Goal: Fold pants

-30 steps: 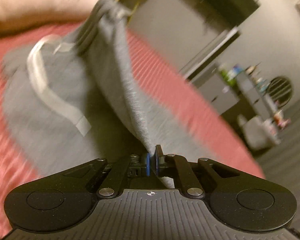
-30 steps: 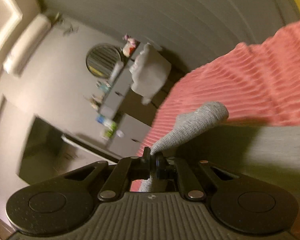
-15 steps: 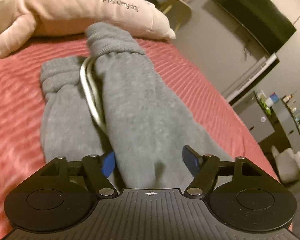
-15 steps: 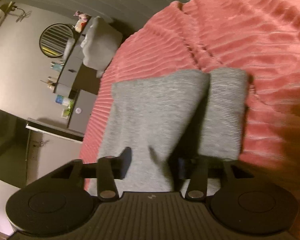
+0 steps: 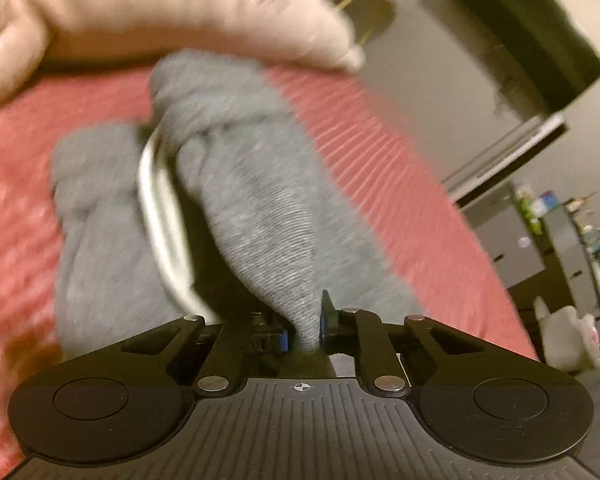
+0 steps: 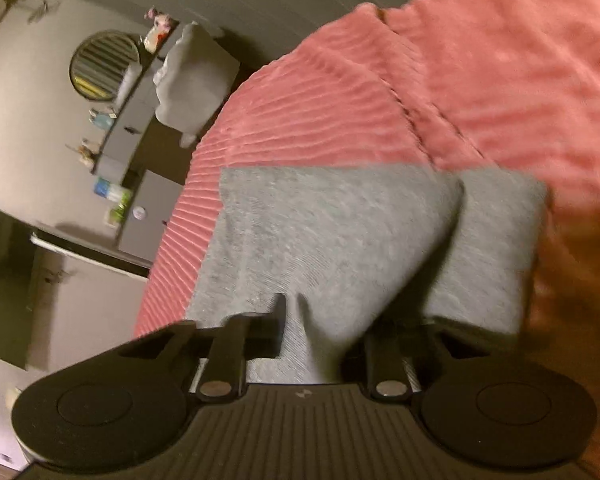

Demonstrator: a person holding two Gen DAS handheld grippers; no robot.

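Grey sweatpants (image 5: 252, 208) lie folded on a red ribbed bedspread (image 5: 380, 184), with a white drawstring (image 5: 156, 216) showing between the layers. My left gripper (image 5: 303, 332) is shut on a pinched ridge of the grey fabric and lifts it slightly. In the right wrist view the folded pants (image 6: 340, 240) lie flat on the bedspread (image 6: 480, 80). My right gripper (image 6: 324, 332) is open, its fingers (image 6: 276, 320) resting over the near edge of the pants with a fold of cloth between them.
A pale pink pillow (image 5: 160, 12) lies just behind the pants. The bed edge drops off to the right in the left wrist view. Beyond it stand a grey cabinet (image 5: 540, 240), a wall TV (image 5: 520, 28), a round mirror (image 6: 104, 64) and a grey chair (image 6: 196, 80).
My left gripper was open over the pants half a second ago and has shut on a fold of the grey fabric. My right gripper let go earlier and stays open over the pants.
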